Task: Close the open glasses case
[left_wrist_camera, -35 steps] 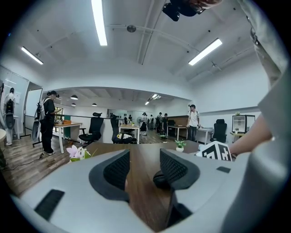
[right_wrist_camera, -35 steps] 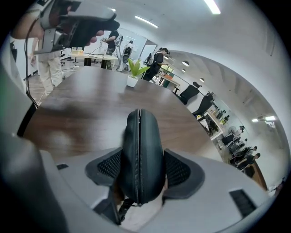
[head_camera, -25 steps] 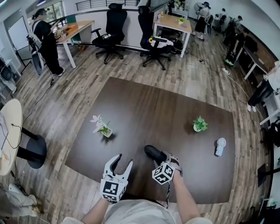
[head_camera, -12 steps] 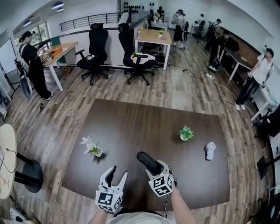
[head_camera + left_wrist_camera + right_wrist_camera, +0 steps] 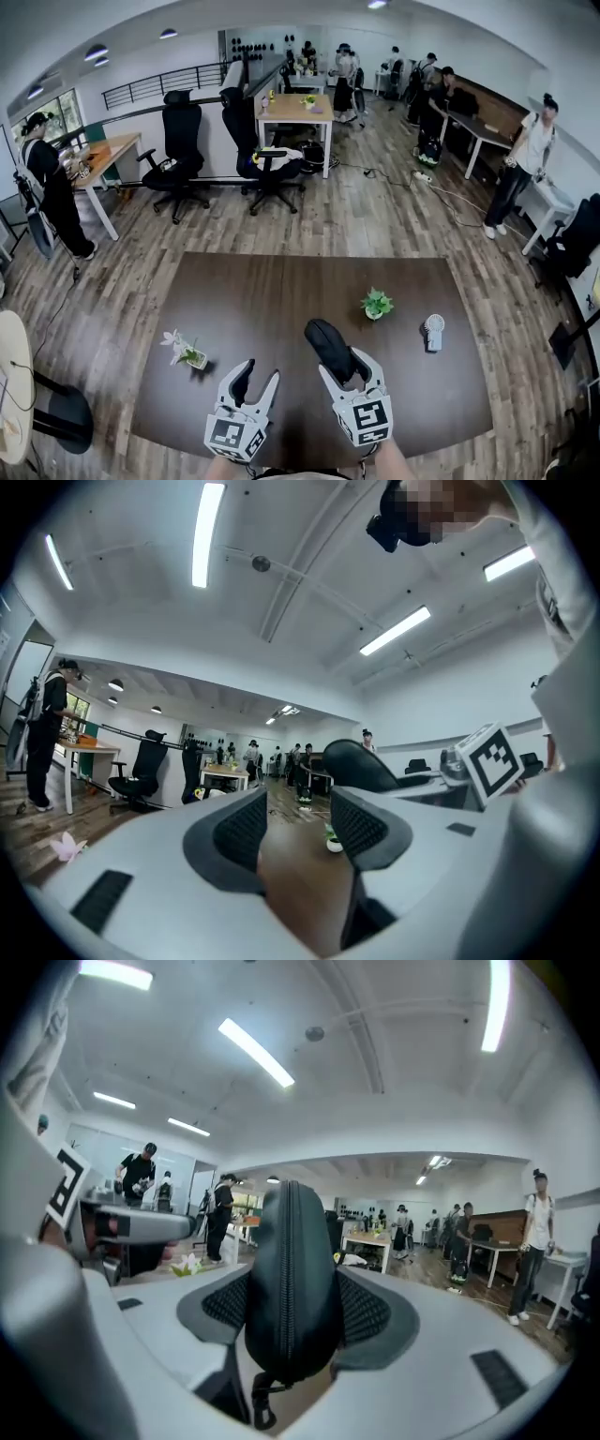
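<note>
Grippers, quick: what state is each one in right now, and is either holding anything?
Left gripper: open, nothing between its jaws.
Right gripper: shut on the black glasses case, held off the table.
</note>
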Demonstrator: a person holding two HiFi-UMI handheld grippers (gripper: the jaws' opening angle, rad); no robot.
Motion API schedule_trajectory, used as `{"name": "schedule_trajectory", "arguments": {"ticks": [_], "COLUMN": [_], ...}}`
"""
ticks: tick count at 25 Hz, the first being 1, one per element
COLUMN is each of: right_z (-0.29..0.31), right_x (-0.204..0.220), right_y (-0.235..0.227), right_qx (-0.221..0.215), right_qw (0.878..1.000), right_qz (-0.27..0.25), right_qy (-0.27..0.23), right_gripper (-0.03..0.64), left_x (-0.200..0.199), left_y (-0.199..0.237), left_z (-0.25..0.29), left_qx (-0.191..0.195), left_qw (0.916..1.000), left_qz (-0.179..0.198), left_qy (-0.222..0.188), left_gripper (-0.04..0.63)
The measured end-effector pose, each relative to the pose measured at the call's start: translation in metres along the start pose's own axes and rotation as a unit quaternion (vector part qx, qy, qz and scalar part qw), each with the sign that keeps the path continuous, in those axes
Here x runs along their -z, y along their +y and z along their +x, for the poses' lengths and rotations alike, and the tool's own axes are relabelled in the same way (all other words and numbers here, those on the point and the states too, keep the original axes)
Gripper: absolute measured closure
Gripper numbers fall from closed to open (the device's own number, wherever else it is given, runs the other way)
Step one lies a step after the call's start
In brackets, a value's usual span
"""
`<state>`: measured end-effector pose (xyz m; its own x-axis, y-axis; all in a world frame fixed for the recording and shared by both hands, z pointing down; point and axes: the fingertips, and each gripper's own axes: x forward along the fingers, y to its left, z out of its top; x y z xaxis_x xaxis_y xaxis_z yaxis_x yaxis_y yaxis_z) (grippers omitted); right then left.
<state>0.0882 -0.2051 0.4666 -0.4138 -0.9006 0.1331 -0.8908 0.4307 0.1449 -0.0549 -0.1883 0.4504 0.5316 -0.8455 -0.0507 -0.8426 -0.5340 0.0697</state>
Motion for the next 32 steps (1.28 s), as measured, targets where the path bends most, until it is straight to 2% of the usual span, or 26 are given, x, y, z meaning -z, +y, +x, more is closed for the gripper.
{"name": "schedule_trajectory", "arguments": {"ticks": [4,6,11,14,17,20,22,25,29,32], "right_z": [-0.028,-0.038,-0.050,-0.055,-0.063,-0.072,-0.078,-0.088,-0.095,-0.095], "right_x": [-0.040,-0.052,-0.065,-0.071,-0.078,-0.086,-0.092,-0.097,-0.098,-0.099], "right_y": [-0.026,-0.032,-0.027,-0.020,-0.009,0.002,0.011,0.027,0.048,0.057], "right_qx": [0.048,0.051,0.014,-0.034,-0.115,-0.196,-0.247,-0.313,-0.373,-0.397], "right_qw": [0.997,0.995,0.992,0.986,0.969,0.946,0.931,0.909,0.889,0.876], "right_qz": [0.010,0.030,0.070,0.109,0.167,0.208,0.218,0.217,0.208,0.218], "right_qy": [-0.062,-0.085,-0.107,-0.120,-0.138,-0.151,-0.158,-0.167,-0.165,-0.166], "right_gripper": [0.350,0.350,0.350,0.350,0.350,0.351,0.351,0.351,0.351,0.353], "left_x": [-0.015,-0.021,-0.040,-0.052,-0.070,-0.090,-0.101,-0.108,-0.114,-0.115], "left_y": [-0.004,-0.007,-0.021,-0.040,-0.064,-0.088,-0.101,-0.116,-0.135,-0.142], "left_z": [0.015,0.020,0.023,0.024,0.021,0.017,0.014,0.011,0.001,-0.003], "left_qx": [0.005,0.012,0.053,0.117,0.204,0.293,0.337,0.381,0.440,0.454], "left_qw": [0.9998,0.9997,0.9977,0.9913,0.9754,0.9513,0.9366,0.9201,0.8932,0.8872], "left_qz": [0.001,-0.003,-0.014,-0.040,-0.069,-0.084,-0.087,-0.083,-0.092,-0.082], "left_qy": [-0.017,-0.022,-0.040,-0.045,-0.049,-0.045,-0.042,-0.033,-0.023,-0.020], "left_gripper": [0.380,0.380,0.376,0.365,0.357,0.344,0.337,0.327,0.313,0.314]}}
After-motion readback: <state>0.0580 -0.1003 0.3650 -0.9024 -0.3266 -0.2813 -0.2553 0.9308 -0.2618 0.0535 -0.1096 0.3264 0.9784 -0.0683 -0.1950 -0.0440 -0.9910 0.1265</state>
